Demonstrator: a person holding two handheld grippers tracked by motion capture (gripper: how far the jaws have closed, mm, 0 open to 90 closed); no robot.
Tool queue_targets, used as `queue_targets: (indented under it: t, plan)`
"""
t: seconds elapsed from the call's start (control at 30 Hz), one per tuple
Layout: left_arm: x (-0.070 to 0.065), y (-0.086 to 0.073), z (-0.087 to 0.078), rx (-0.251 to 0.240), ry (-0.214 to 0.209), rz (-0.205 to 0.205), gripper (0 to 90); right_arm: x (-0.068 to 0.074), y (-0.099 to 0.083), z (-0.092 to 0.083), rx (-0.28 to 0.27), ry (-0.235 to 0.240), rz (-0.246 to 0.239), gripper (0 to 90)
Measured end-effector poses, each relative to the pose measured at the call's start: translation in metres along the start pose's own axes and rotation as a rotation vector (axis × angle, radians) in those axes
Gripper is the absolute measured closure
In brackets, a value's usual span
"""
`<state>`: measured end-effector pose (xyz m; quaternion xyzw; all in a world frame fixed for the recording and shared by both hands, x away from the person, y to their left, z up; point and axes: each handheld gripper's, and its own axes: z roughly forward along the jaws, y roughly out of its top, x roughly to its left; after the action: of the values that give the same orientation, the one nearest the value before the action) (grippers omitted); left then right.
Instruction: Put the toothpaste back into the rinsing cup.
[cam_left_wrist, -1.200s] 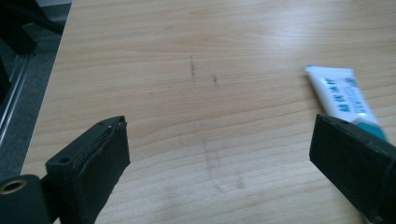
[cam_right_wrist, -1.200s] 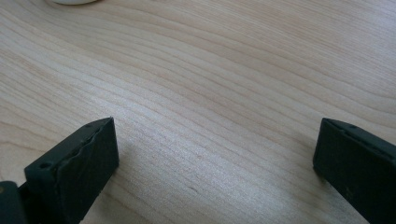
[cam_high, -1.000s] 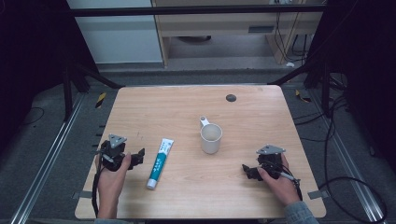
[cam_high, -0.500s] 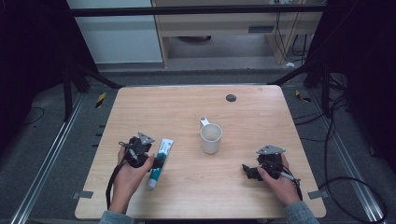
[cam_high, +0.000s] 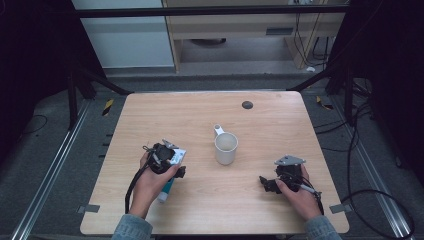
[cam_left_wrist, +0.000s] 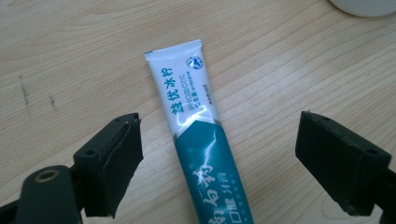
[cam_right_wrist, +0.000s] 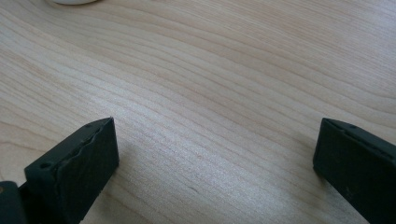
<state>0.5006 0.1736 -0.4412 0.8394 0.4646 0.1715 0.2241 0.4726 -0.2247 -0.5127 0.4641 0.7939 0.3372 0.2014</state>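
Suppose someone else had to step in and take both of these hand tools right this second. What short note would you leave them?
Left gripper: open, its fingers on either side of the toothpaste tube, not yet closed on it.
Right gripper: open, holding nothing, low over bare table at the near right.
Things: the tube lies flat on the wood at the near left, its crimped end toward the white mug. The mug stands upright mid-table, with nothing visible in it.
Done: the left gripper is lined up over the tube.
Left: close on the tube and lift it. Probably it goes to the mug, but that is a guess.
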Motion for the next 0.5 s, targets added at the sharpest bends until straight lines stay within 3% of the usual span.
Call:
queue_targets:
  t: [0.2, 0.37, 0.47, 0.5]
  plan:
    - [0.004, 0.008, 0.005, 0.031, -0.016, -0.007, 20.5, 0.000, 0.000, 0.000, 0.000, 0.000, -0.002, 0.4]
    - [0.007, 0.008, 0.011, 0.054, -0.001, -0.011, 26.4, 0.000, 0.000, 0.000, 0.000, 0.000, -0.001, 0.4]
    - [0.008, 0.007, 0.017, 0.094, 0.023, -0.007, 28.1, 0.000, 0.000, 0.000, 0.000, 0.000, -0.002, 0.4]
    - [0.011, 0.005, 0.021, 0.113, 0.035, -0.022, 31.4, 0.000, 0.000, 0.000, 0.000, 0.000, -0.002, 0.4]
